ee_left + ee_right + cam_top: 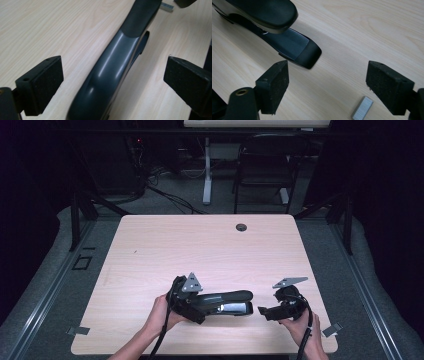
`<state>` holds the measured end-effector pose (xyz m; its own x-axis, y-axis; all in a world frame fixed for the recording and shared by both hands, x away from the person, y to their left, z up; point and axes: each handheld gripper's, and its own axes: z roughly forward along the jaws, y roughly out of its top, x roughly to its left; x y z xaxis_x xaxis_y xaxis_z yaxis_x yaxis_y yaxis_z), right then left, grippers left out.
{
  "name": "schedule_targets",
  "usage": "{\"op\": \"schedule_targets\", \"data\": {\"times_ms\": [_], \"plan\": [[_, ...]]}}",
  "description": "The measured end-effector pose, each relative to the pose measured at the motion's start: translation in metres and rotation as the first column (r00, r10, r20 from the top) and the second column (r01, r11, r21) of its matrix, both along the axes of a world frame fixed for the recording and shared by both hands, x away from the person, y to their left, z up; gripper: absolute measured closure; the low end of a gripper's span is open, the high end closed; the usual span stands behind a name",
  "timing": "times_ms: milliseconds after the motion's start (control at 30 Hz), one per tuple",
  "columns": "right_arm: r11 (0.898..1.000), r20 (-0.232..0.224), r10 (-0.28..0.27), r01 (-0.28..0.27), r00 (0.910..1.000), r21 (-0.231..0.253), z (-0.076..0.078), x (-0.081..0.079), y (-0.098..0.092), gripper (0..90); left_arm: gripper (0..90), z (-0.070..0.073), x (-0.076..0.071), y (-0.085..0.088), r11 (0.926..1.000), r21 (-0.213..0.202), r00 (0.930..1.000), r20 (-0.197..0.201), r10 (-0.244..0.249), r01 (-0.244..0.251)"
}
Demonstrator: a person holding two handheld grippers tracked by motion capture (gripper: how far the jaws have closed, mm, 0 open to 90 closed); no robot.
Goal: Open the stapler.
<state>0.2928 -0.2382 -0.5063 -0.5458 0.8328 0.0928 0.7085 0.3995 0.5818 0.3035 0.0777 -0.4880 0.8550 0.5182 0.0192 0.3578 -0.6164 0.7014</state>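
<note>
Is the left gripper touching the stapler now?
Apart. The left gripper view shows wood grain between each of the fingers and the stapler, so the left gripper is open around it.

Stapler (110, 75) rear (near end) cut off; staple strip (362, 111) clipped.

No legible text or labels, seemingly

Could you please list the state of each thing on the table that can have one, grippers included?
Stapler: lying on the table, top arm raised off the base at the front, between the left jaws but not pressed.
Staple strip: loose, flat on the table, outside the stapler.
Left gripper: jaws open, straddling the stapler's rear.
Right gripper: jaws open, holding nothing, near the staple strip.
</note>
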Motion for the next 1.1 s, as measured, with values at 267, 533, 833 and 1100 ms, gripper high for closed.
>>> {"op": "schedule_targets", "data": {"times_ms": [267, 533, 833, 1100], "plan": [[0.999, 0.009, 0.008, -0.008, 0.9999, 0.037, -0.009, -0.004, 0.013, 27.8, 8.6, -0.007, -0.020, -0.024, 0.9997, 0.016, 0.9997, 0.019, 0.018, -0.019], [0.999, 0.058, -0.003, 0.000, 0.9983, 0.052, -0.014, -0.012, 0.018, 46.4, 22.5, -0.004, -0.033, -0.032, 0.9961, -0.075, 0.9981, 0.037, 0.048, -0.045], [0.998, 0.097, 0.033, -0.038, 0.9947, 0.051, -0.024, -0.017, 0.031, 73.0, 45.1, -0.024, -0.049, -0.037, 0.9883, -0.135, 0.9965, 0.034, 0.076, -0.071], [0.997, 0.129, 0.081, -0.082, 0.9883, 0.004, -0.038, -0.017, 0.041, 89.7, 73.5, -0.047, -0.052, -0.048, 0.9707, -0.197, 0.9890, 0.026, 0.146, -0.138]]}}
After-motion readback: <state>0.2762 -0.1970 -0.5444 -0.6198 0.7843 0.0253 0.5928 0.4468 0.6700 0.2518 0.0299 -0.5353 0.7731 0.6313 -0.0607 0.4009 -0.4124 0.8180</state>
